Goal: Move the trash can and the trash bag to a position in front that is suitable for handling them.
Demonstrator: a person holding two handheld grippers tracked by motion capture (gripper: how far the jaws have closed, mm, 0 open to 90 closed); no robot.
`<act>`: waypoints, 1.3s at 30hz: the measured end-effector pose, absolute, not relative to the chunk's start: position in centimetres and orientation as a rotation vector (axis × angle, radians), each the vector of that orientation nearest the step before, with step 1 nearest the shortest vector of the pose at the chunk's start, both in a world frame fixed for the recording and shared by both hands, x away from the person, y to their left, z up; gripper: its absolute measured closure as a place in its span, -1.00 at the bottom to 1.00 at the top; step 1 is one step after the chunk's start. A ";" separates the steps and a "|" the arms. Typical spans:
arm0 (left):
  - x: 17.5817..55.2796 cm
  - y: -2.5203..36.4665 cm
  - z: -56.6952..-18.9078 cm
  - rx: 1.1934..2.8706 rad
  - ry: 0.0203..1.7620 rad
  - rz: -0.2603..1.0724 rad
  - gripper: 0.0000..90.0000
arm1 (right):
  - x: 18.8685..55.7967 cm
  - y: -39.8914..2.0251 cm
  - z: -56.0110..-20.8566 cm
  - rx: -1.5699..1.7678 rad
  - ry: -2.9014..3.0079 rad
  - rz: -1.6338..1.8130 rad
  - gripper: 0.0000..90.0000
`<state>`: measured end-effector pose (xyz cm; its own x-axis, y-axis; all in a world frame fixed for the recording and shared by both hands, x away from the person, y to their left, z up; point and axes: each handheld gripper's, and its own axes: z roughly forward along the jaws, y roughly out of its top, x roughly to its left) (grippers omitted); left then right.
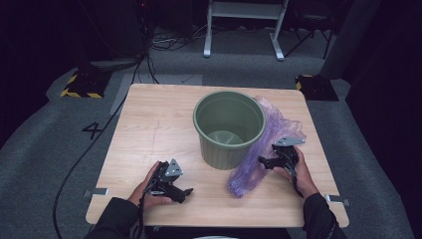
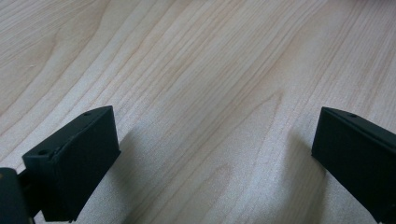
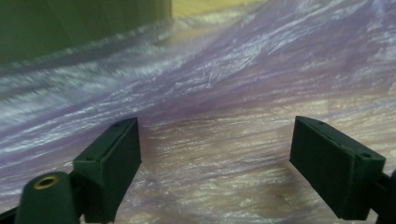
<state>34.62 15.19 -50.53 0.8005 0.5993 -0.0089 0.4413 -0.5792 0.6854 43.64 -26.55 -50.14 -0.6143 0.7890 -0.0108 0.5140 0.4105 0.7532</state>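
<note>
A green plastic bin [image 1: 229, 128] stands upright in the middle of the wooden table [image 1: 154, 124], with nothing visible inside. A thin purple plastic bag [image 1: 259, 154] lies crumpled along its right side, reaching toward the front. My right gripper [image 1: 264, 161] sits at the bag's right edge, open, its jaws spread over the purple film [image 3: 224, 93] with the bin's green wall [image 3: 70, 23] beyond. My left gripper [image 1: 185, 193] rests near the front left of the table, open, its jaws wide apart over bare wood [image 2: 210, 93].
The table stands on grey carpet. A black cable [image 1: 84, 154] trails across the floor at the left. White frame legs [image 1: 244, 30] stand at the back. Metal brackets [image 1: 97, 192] stick out at the table's front corners.
</note>
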 end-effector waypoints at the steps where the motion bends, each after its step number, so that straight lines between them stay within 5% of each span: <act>1: 34.6 15.2 -50.5 2.282 0.764 0.291 -1.00 | 43.6 -26.5 -50.1 1.120 2.306 1.041 -0.65; 11: 34.6 15.2 -50.5 2.282 0.764 0.291 -1.00 | 43.9 -26.4 -50.3 1.133 2.322 1.029 -0.53; 12: 34.6 15.2 -50.5 2.282 0.764 0.291 -1.00 | 43.7 -26.4 -50.3 1.126 2.311 1.050 -0.22; 16: 34.6 15.2 -50.5 2.282 0.764 0.291 -1.00 | 43.3 -26.2 -50.1 1.089 2.327 1.082 0.38; 23: 34.7 15.1 -50.5 2.285 0.762 0.288 -1.00 | 42.8 -25.9 -50.1 1.081 2.331 1.095 0.83; 39: 34.7 15.1 -50.5 2.286 0.761 0.288 -1.00 | 41.3 -27.9 -49.3 1.053 2.246 1.130 0.94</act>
<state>34.73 15.08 -50.51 0.8025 0.5966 -0.0096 0.4409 -0.5821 0.6832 41.30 -27.92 -49.25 -0.6292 0.7768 -0.0263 0.4421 0.3856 0.8099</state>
